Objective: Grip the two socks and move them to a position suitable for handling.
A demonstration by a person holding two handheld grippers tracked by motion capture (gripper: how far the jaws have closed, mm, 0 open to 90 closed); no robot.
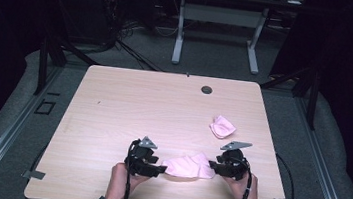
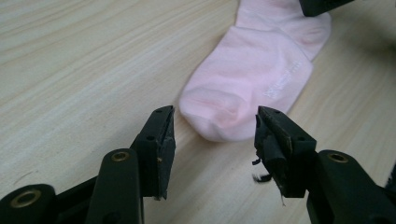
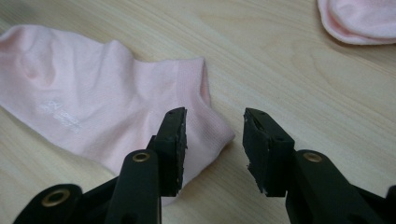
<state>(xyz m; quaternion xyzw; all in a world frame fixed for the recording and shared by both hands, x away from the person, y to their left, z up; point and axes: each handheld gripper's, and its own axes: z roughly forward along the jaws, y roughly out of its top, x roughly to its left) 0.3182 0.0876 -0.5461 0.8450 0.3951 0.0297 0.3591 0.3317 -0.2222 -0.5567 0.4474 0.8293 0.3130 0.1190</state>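
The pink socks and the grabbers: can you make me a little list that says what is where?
flat sock: lies on the table, between both grippers
left gripper: open, fingers at the toe end
right gripper: open, at the cuff end
bunched sock: apart, farther back on the right
holding anything: no

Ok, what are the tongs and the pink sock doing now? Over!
Left tongs open at the toe of flat sock. Right tongs open at its cuff. Nothing gripped yet. Second sock bunched farther back, out of the way.
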